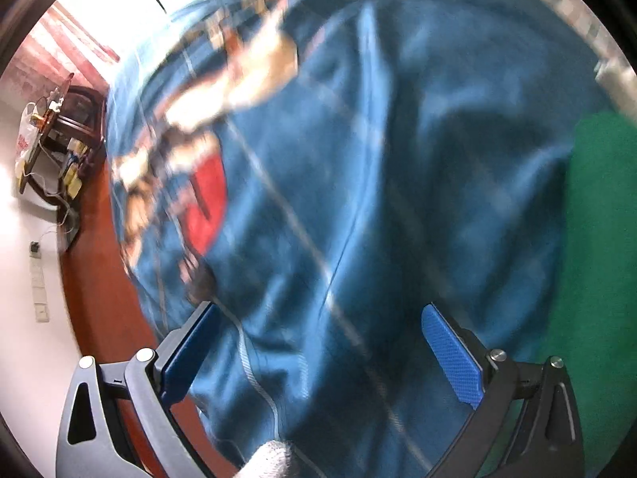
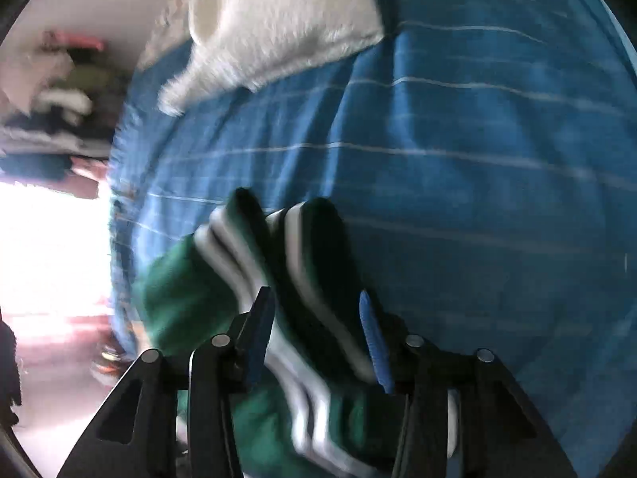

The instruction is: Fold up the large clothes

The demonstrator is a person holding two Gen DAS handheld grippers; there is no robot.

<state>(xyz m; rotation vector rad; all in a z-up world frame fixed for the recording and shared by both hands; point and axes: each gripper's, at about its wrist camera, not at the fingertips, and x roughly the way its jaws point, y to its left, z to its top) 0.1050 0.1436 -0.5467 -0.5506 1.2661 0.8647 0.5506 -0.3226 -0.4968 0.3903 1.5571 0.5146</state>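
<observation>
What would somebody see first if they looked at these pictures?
Blue fills nearly everything: a big blue bedspread with thin pale lines, printed with a red and cream picture on the left of the left view. In the right view, a green garment with dark and white striped trim sits between the right tongs. A fluffy white cloth lies on the blue at the top.
</observation>
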